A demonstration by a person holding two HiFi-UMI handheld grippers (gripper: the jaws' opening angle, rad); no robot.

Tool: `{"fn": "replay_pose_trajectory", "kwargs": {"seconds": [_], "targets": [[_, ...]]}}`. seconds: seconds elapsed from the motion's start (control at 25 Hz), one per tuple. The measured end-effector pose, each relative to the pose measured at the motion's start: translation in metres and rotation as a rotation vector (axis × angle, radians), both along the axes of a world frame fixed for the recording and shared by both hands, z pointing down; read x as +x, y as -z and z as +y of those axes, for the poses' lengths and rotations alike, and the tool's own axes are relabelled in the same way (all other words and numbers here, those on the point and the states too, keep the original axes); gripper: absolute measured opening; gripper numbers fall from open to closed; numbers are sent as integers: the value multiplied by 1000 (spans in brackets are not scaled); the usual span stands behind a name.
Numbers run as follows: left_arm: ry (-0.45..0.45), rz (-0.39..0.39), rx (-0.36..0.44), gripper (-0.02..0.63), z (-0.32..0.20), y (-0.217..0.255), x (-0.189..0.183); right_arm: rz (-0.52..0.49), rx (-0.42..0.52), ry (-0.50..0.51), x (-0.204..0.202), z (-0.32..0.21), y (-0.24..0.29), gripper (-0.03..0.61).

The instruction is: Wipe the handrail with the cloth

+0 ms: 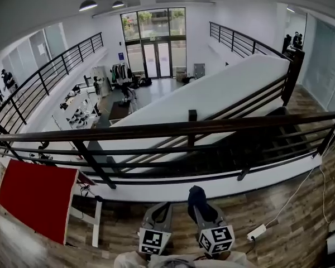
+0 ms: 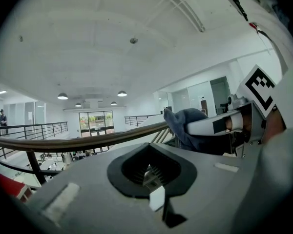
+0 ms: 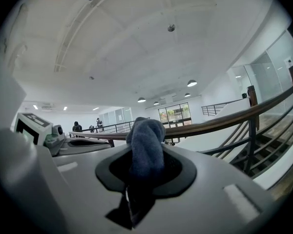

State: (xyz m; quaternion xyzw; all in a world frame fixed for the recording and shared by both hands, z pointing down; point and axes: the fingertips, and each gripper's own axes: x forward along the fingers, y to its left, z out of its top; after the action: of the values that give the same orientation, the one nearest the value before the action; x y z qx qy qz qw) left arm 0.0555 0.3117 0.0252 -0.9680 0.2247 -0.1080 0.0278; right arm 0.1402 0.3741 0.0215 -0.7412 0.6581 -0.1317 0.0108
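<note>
The dark brown handrail (image 1: pixel 173 128) runs across the head view above black bars, also seen as the handrail (image 2: pixel 88 141) and the handrail (image 3: pixel 224 121). Both grippers hover low, on my side of the rail and apart from it. My right gripper (image 1: pixel 201 209) is shut on a dark blue cloth (image 1: pixel 196 196), which sticks up out of its jaws as a bunched cloth (image 3: pixel 145 143). My left gripper (image 1: pixel 159 210) sits just to its left, jaws together with nothing between them (image 2: pixel 150 177). From the left gripper view the cloth (image 2: pixel 183 123) shows beside the right gripper's fingers (image 2: pixel 210 126).
A red board (image 1: pixel 36 200) on a white stand leans at the left. A power strip (image 1: pixel 257 231) and its cable lie on the wood floor at right. Beyond the railing is an open drop to the lower floor; stairs (image 1: pixel 279 138) descend at right. People stand at a far railing (image 3: pixel 76 126).
</note>
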Motion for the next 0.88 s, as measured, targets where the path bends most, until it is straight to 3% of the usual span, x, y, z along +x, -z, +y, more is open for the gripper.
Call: {"fn": "replay_pose_trajectory", "kwargs": {"seconds": [0.24,0.52,0.88], "targets": [[38,17,-5,2,-81,-14,-24,20,-33,1,-16,-76,-17,87],[25,7,-41,2,-218,-27,-50,25,-62,-2,-47,-216,-27,87],[61,-6,-66,2,-353,-30,-112,19,-95,59,-120,-362,-32,87]]}}
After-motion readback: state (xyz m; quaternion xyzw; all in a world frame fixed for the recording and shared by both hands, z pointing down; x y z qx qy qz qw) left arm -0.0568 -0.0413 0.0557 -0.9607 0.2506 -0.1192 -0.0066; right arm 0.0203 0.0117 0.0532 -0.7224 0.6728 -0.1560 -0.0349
